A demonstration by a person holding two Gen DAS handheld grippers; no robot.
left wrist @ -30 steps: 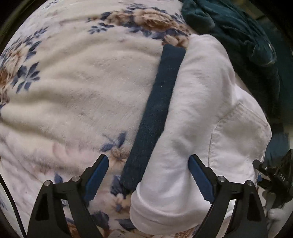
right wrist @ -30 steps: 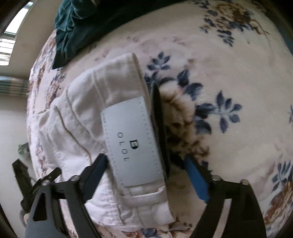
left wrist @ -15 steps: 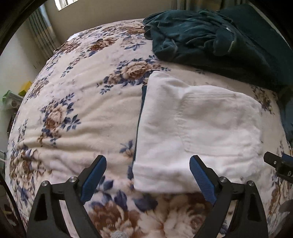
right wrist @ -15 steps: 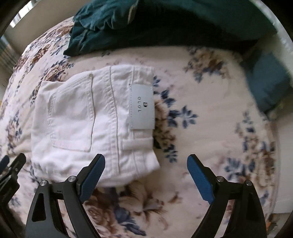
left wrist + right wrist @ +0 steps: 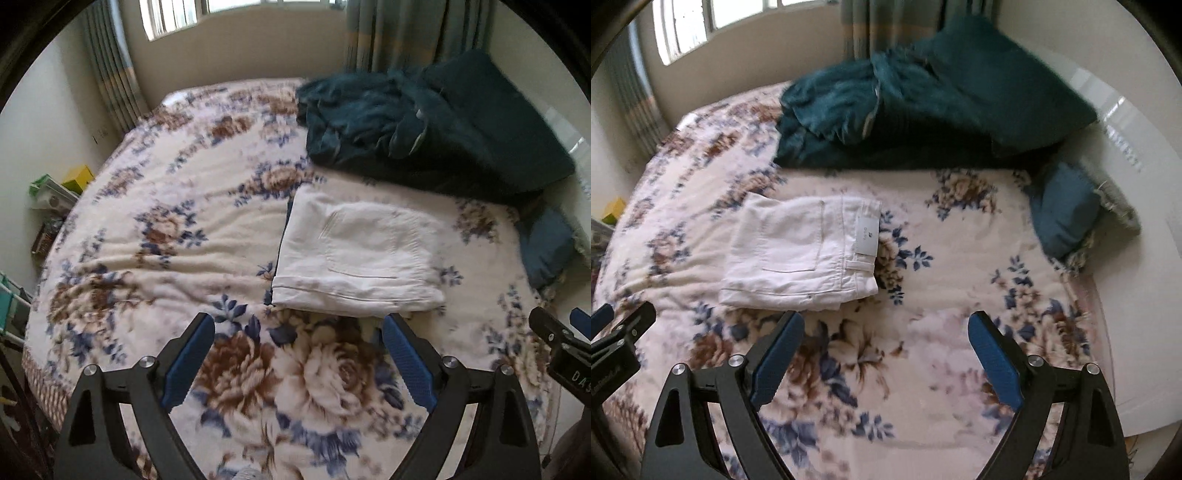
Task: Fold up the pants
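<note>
White pants (image 5: 354, 254) lie folded into a compact rectangle on the floral bedspread (image 5: 166, 229), back pocket up. They also show in the right wrist view (image 5: 798, 251), with a grey waistband label (image 5: 867, 235) at their right end. A dark blue strip (image 5: 282, 236) peeks out along their left edge. My left gripper (image 5: 298, 358) is open and empty, held above the bed short of the pants. My right gripper (image 5: 884, 356) is open and empty, to the right of the pants; part of it shows in the left wrist view (image 5: 561, 347).
A heap of dark teal bedding (image 5: 424, 122) lies at the bed's far side behind the pants. A blue cushion (image 5: 1063, 210) sits at the right edge. Curtains and a window (image 5: 236, 11) are behind. Small items (image 5: 55, 188) stand left of the bed.
Both grippers have pulled up and back from the pants, from close over them to well above the bed. The folded pants stay where they lay.
</note>
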